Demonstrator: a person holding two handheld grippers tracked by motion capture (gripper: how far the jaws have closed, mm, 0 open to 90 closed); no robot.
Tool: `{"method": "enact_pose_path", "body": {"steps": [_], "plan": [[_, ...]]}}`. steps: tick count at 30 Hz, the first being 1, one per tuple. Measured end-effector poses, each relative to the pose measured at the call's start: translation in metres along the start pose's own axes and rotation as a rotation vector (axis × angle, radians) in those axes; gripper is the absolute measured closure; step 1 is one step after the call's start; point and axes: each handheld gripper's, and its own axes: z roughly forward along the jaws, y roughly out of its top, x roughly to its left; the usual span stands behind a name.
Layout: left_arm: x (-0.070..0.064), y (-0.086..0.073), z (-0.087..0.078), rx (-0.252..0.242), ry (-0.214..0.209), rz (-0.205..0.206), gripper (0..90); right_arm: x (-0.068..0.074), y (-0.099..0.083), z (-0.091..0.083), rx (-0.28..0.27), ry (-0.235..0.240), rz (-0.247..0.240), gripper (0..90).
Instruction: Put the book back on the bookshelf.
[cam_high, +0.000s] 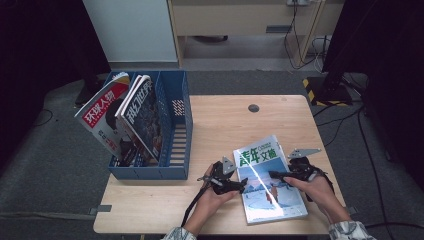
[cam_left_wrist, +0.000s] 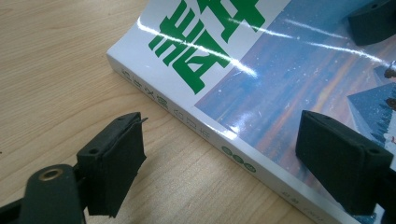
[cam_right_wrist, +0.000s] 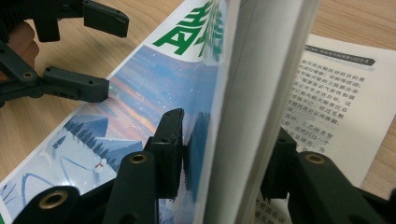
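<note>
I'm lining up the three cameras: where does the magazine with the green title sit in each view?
High view: magazine lies on the table's near right part, between both grippers.
Left gripper view: its spine corner runs diagonally across the upper right.
Right gripper view: lifted cover and pages fill the centre.
Shared landmark: the green title characters.

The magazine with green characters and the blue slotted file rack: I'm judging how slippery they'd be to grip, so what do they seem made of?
The magazine with green characters: paper with a glossy coated cover, judging by the bright glare streaks; the inner pages look matte. The blue slotted file rack: probably moulded plastic, given its uniform colour and thin slotted walls, with a dull sheen.
</note>
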Motion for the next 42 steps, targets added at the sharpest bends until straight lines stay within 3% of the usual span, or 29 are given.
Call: {"method": "enact_pose_path", "body": {"steps": [5, 9, 15, 25, 30, 35, 42], "plan": [[0.0, 0.0, 0.0, -0.001, 0.003, 0.003, 15.0, 0.001, 0.0, 0.001, -0.002, -0.028, -0.009, 53.1], [-0.001, 0.0, 0.0, 0.0, 0.005, -0.001, 15.0, 0.0, 0.0, 0.001, -0.004, -0.003, 0.006, 58.5], [0.0, 0.001, 0.0, 0.01, 0.003, -0.01, 14.9, 0.001, 0.003, -0.001, -0.05, 0.037, 0.046, 68.3], [-0.001, 0.007, -0.005, 0.004, 0.005, -0.01, 14.0, 0.003, 0.007, -0.008, -0.092, 0.058, 0.048, 72.2], [0.002, 0.01, -0.01, -0.016, 0.007, -0.031, 14.1, 0.004, 0.008, -0.01, -0.111, 0.066, 0.053, 72.5], [0.005, 0.011, -0.012, -0.023, 0.007, -0.059, 14.0, 0.009, 0.014, -0.016, -0.167, 0.086, 0.033, 73.0], [0.003, 0.012, -0.012, -0.035, -0.026, -0.091, 13.0, 0.009, 0.015, -0.017, -0.181, 0.083, 0.032, 73.0]]}}
